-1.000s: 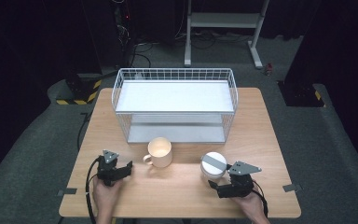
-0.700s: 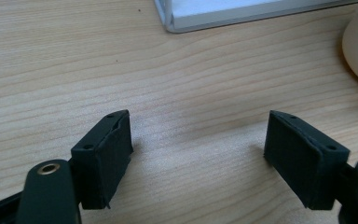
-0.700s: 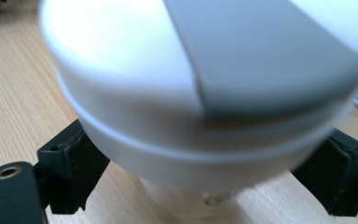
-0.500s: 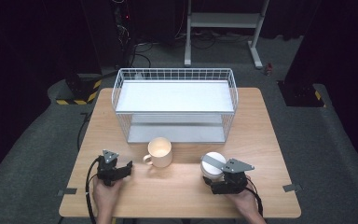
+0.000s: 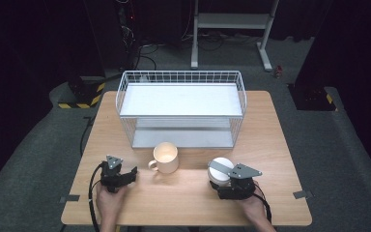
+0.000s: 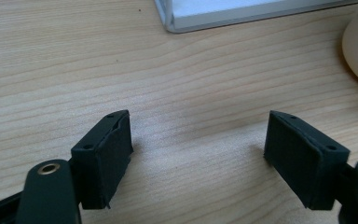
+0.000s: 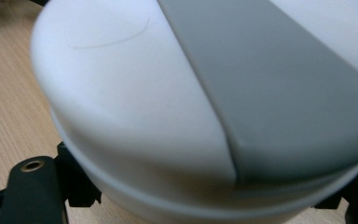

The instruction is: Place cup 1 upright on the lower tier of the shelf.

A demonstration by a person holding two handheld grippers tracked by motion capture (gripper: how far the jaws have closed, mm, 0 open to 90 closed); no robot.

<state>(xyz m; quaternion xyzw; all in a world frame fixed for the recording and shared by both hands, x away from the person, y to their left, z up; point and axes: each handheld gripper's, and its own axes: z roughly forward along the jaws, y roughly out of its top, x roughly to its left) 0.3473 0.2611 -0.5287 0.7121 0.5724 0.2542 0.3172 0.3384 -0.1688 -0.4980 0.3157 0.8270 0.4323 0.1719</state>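
The wooden table point(image 5: 270, 121) carried a white wire basket point(image 5: 181, 108) at its far side, well apart from both hands. In front of it stood a cream mug point(image 5: 166, 157), between the grippers, with its handle toward the left gripper point(image 5: 125, 175), whose jaws gaped over bare wood, holding nothing. Nearer the right stood the white round container point(image 5: 221, 169). The right gripper point(image 5: 224, 191), a second earlier just right of it, had slid around it; its jaws had just been closing, the container between them, contact unclear.
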